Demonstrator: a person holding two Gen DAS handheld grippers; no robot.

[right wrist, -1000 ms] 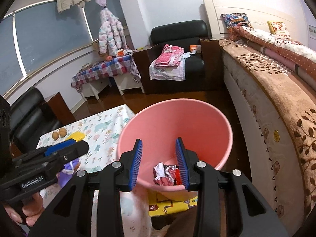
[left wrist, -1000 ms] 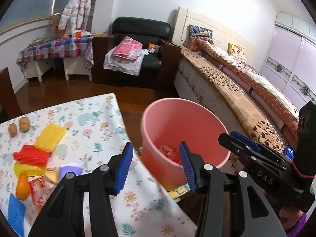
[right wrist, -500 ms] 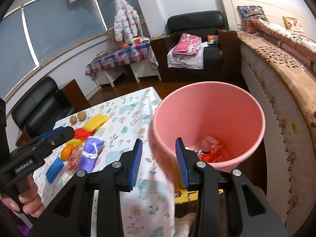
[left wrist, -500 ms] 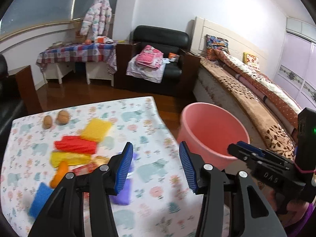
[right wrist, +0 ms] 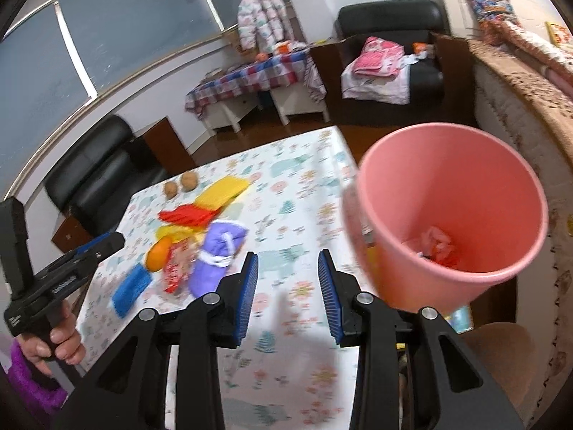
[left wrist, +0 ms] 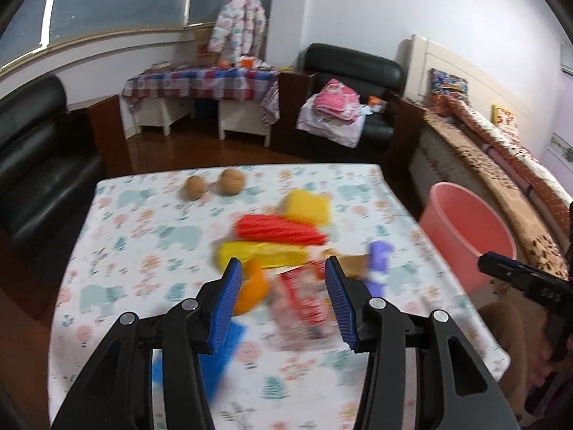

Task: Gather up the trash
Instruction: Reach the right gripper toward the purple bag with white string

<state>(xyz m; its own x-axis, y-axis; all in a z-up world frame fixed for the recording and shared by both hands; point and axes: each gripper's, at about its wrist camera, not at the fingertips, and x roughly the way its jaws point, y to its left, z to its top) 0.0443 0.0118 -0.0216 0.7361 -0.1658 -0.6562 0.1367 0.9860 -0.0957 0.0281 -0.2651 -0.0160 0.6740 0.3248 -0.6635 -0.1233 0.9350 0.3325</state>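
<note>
A pink bin with crumpled wrappers inside stands off the table's right edge; it also shows in the left wrist view. On the patterned table lie a red-and-white snack wrapper, an orange object, a purple cloth bundle, red and yellow cloths and a blue sponge. My left gripper is open and empty above the wrapper. My right gripper is open and empty over the table beside the bin.
Two brown round items sit at the table's far side. A black sofa is on the left, a black armchair with clothes behind, and a bed on the right.
Both grippers swung left, away from the bin and towards the table. The left one now hangs over the pile of items; the bin has shifted to the right in both views.
</note>
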